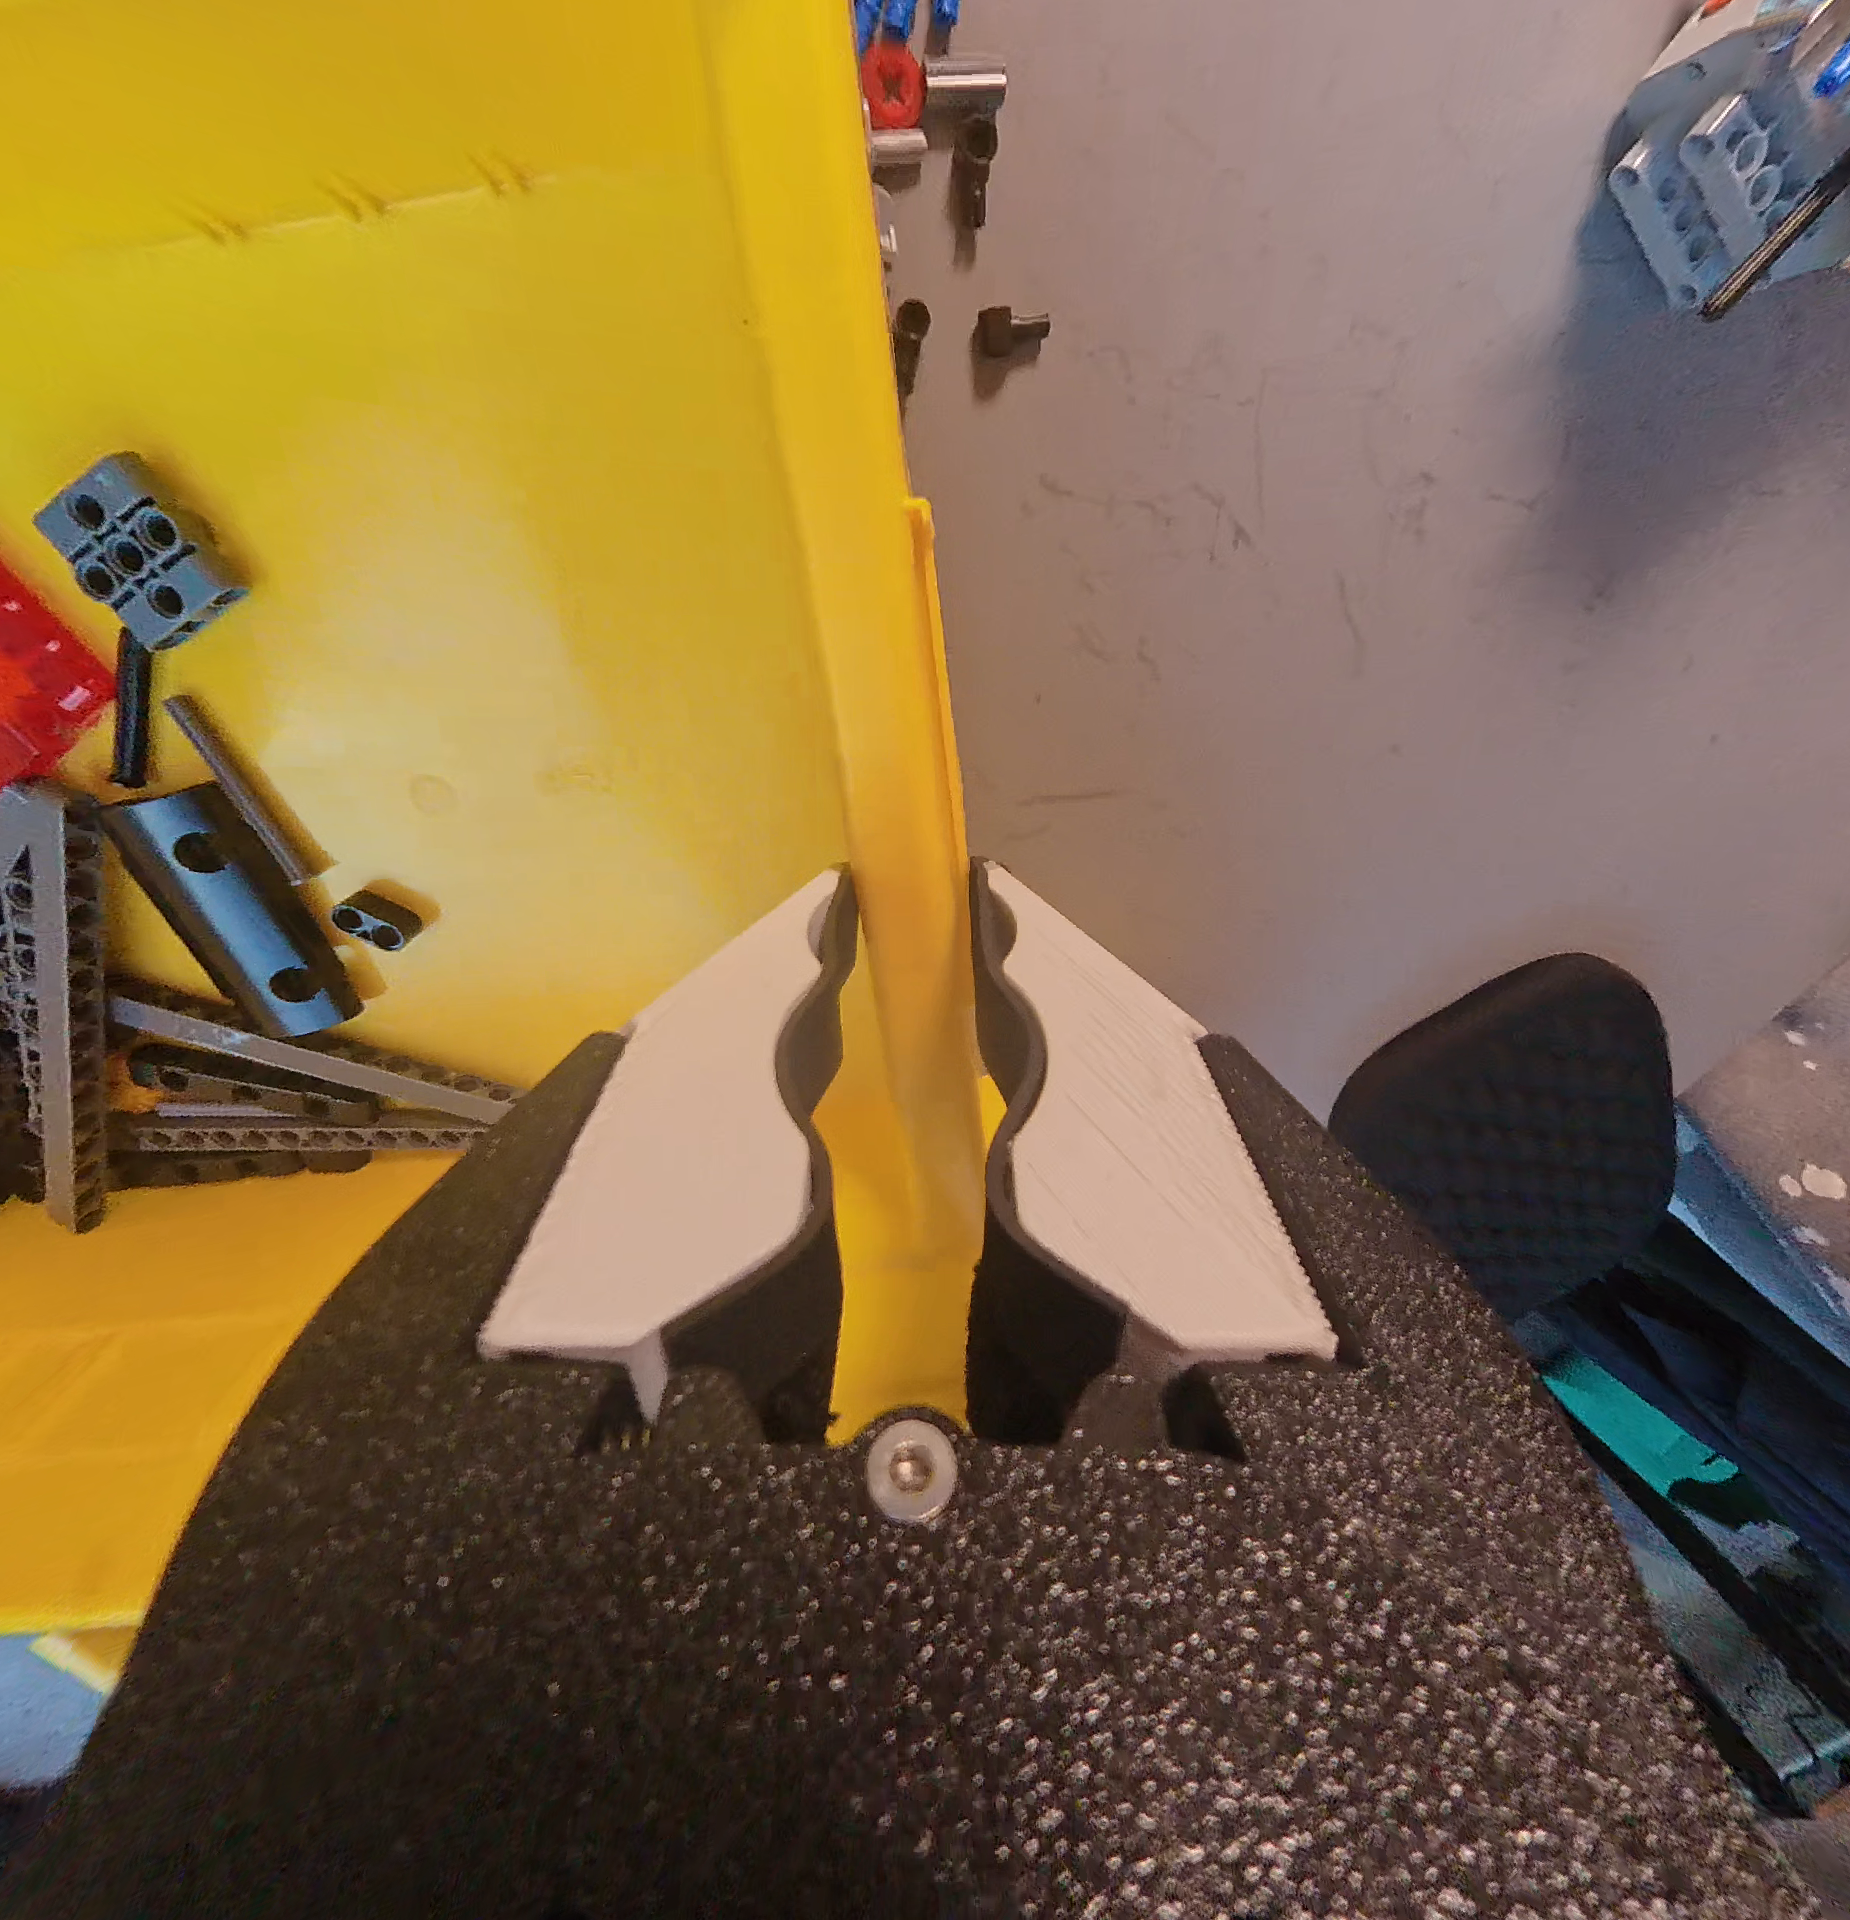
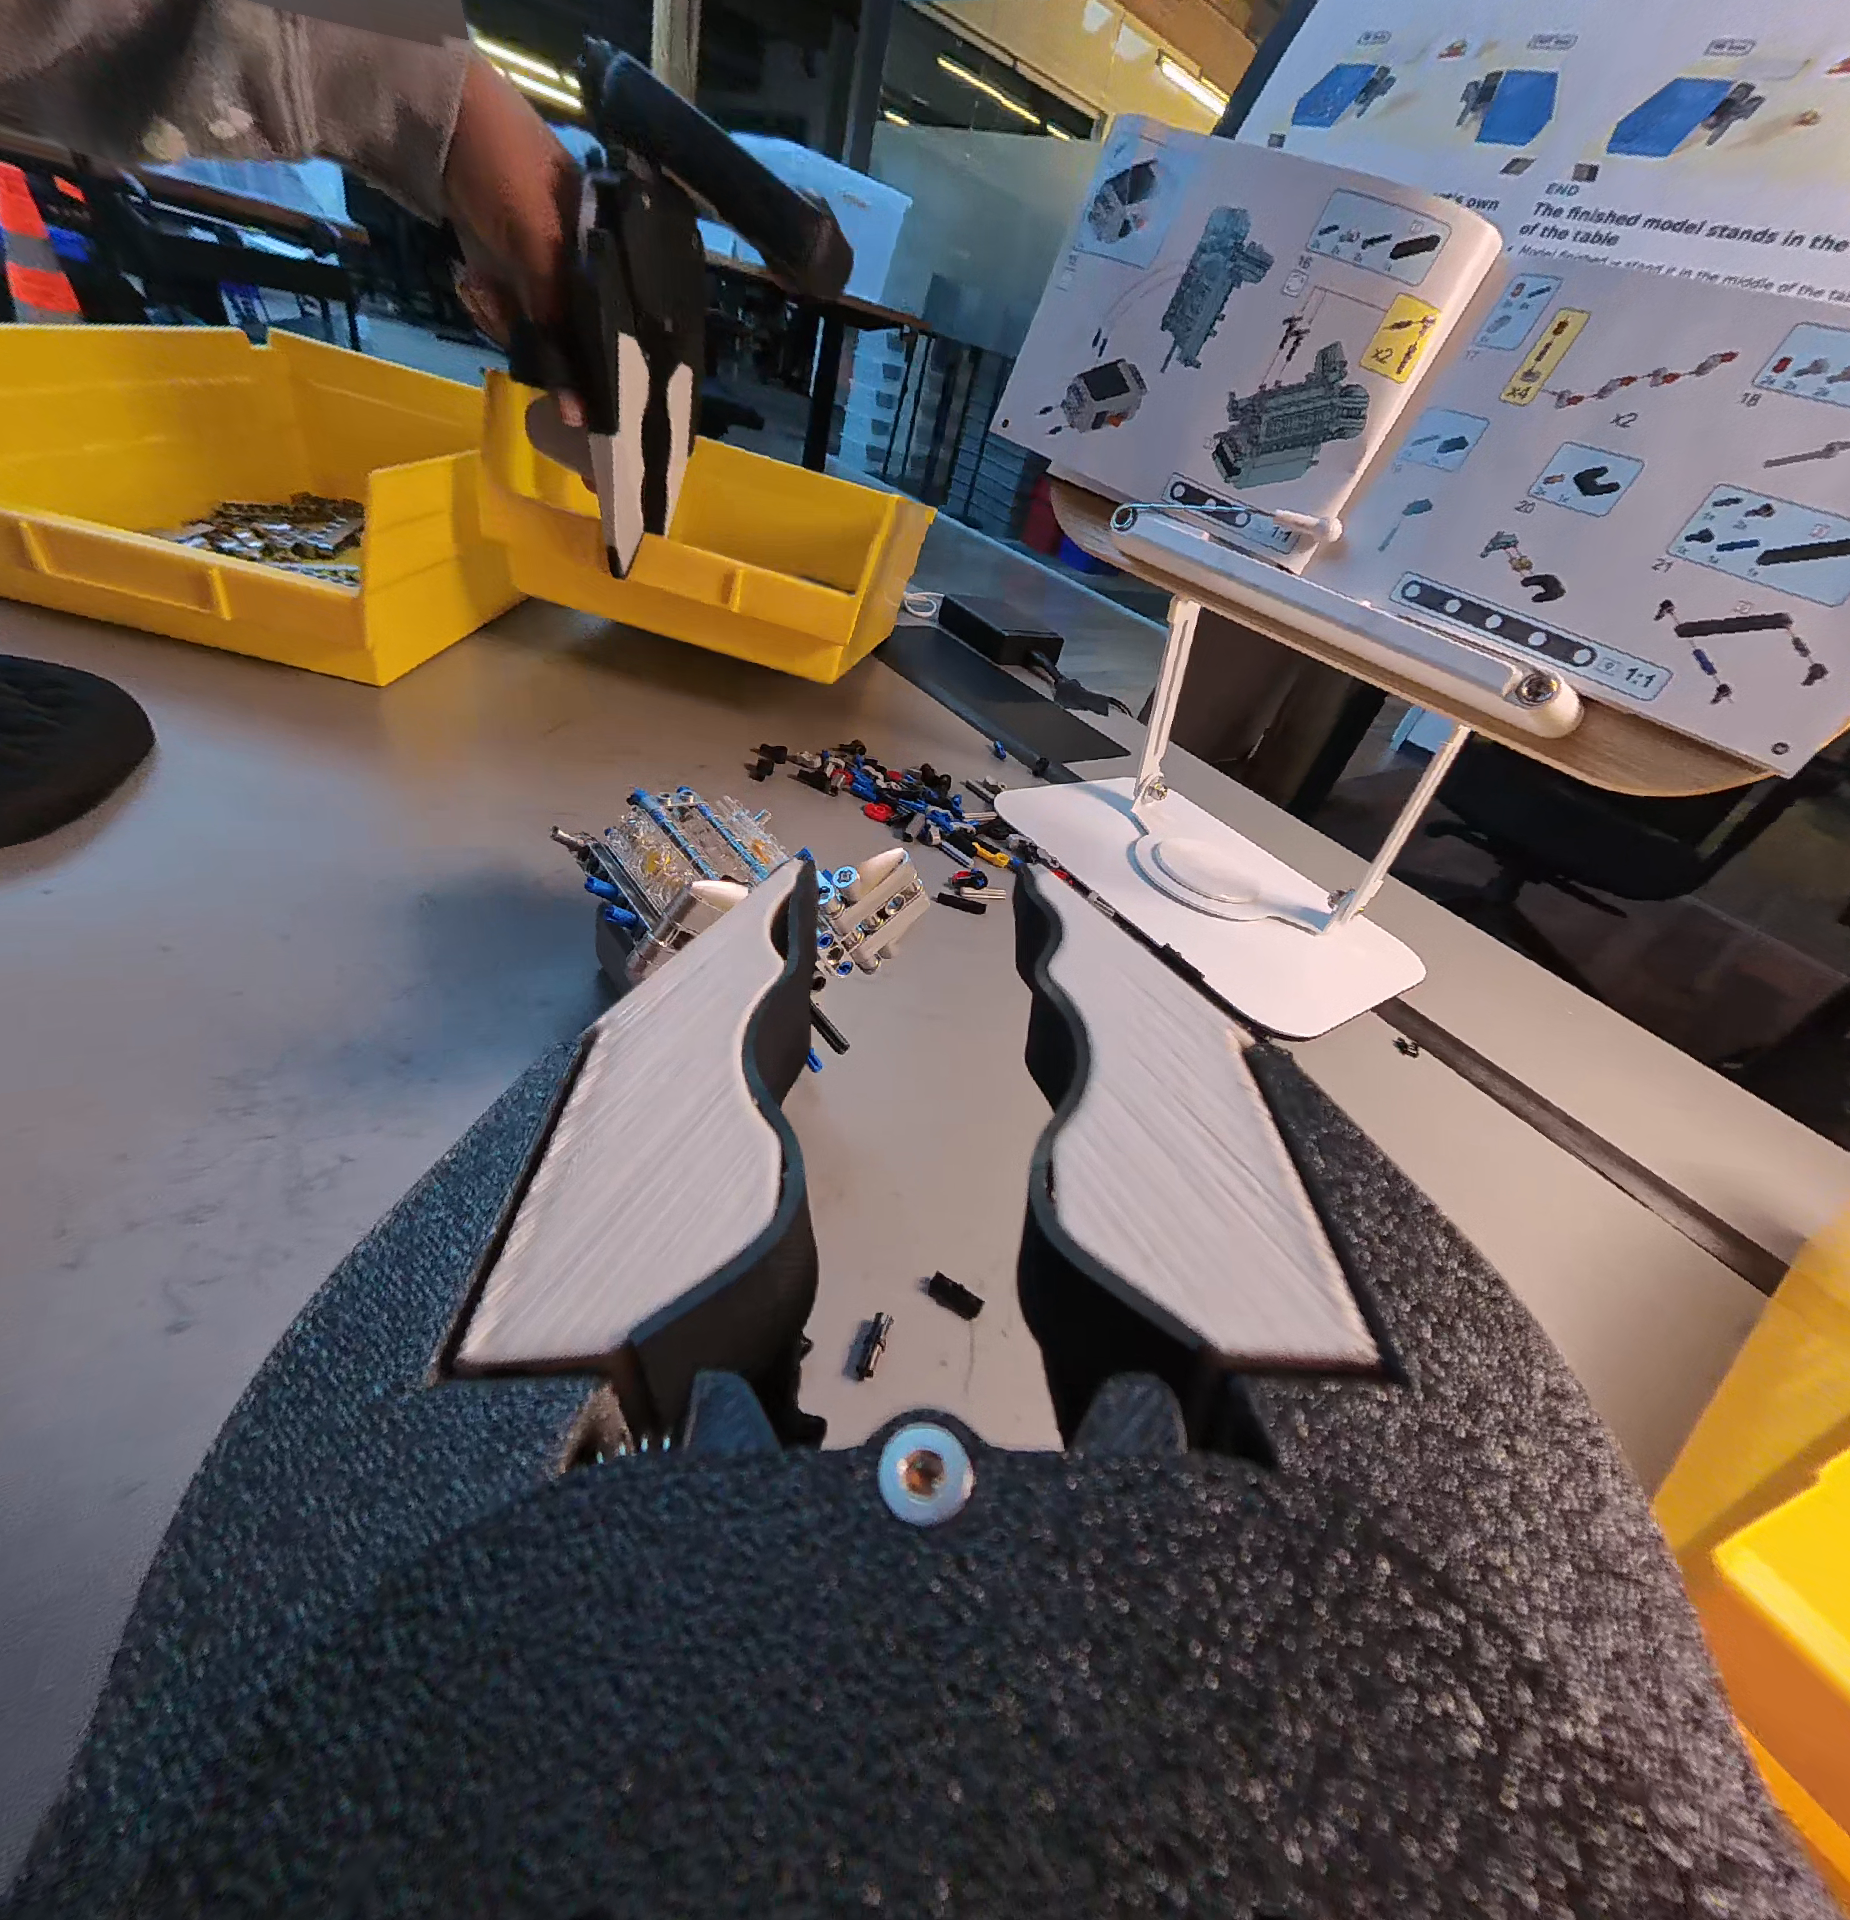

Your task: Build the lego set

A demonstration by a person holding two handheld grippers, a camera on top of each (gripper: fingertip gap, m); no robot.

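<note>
the left tongs pinch the thin side wall of a yellow plastic bin, one finger inside the bin and the other outside it. in the bin's left corner lie grey and black perforated building beams, a grey pinned block and a translucent red piece. outside the wall, small black and grey connector pegs are scattered on the grey tabletop.

the right tongs are spread wide and hold nothing, hovering low over the tabletop. just ahead of the left finger sits a partly built grey, clear and blue brick engine model. behind it is a loose pile of small black, blue and red pegs. a white stand to the right carries open instruction pages. two small black pegs lie between the fingers.
</note>
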